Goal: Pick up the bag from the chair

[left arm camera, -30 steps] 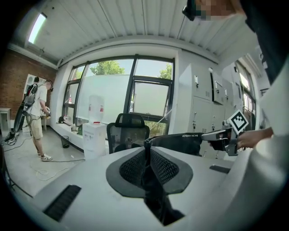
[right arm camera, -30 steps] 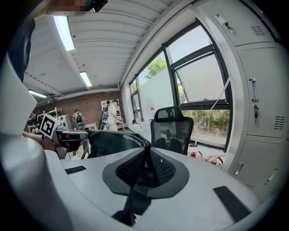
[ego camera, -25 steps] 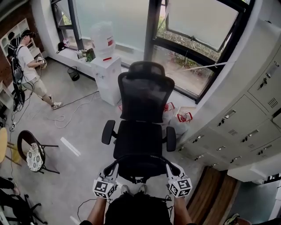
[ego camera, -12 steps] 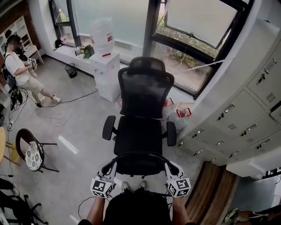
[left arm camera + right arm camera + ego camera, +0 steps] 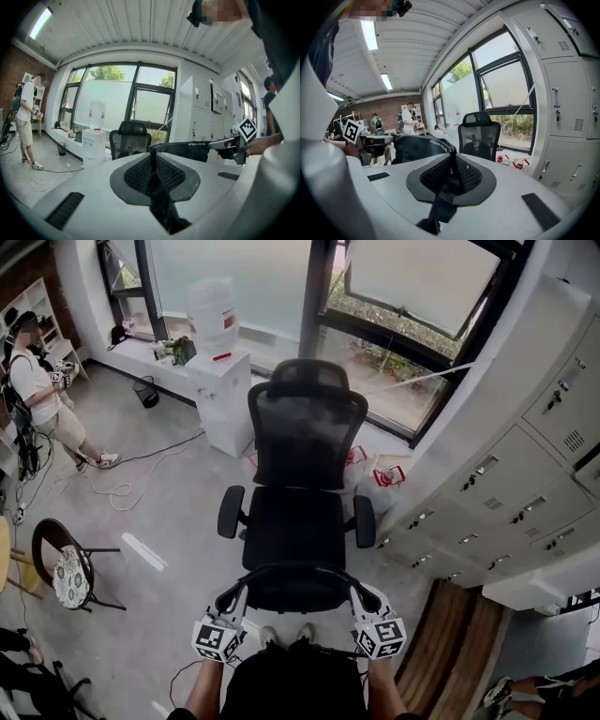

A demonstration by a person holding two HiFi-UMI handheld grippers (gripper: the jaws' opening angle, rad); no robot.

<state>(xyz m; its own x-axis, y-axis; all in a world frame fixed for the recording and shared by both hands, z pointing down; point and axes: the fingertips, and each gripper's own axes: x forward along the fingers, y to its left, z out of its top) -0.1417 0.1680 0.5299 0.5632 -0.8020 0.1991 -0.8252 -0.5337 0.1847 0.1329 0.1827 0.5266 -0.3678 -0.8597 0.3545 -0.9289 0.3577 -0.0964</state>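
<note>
A black bag (image 5: 295, 585) hangs stretched between my two grippers, just in front of the black mesh office chair (image 5: 298, 521). My left gripper (image 5: 230, 600) is shut on a black strap at the bag's left end. My right gripper (image 5: 360, 597) is shut on a strap at its right end. In the left gripper view the strap (image 5: 157, 197) runs down between the shut pads, and the bag (image 5: 190, 151) reaches across to the right gripper (image 5: 233, 146). The right gripper view shows the bag (image 5: 417, 146), the strap (image 5: 440, 206) and the chair (image 5: 478, 136) beyond.
A white water dispenser (image 5: 223, 395) stands left of the chair by the window. Grey lockers (image 5: 525, 493) line the right side. Red-handled bags (image 5: 384, 479) lie behind the chair. A person (image 5: 37, 390) stands at far left, with cables (image 5: 131, 488) on the floor and a small round chair (image 5: 67, 573).
Both grippers keep their hold on the bag and have shifted only a little in front of the chair. The person at the far left has stepped further left.
</note>
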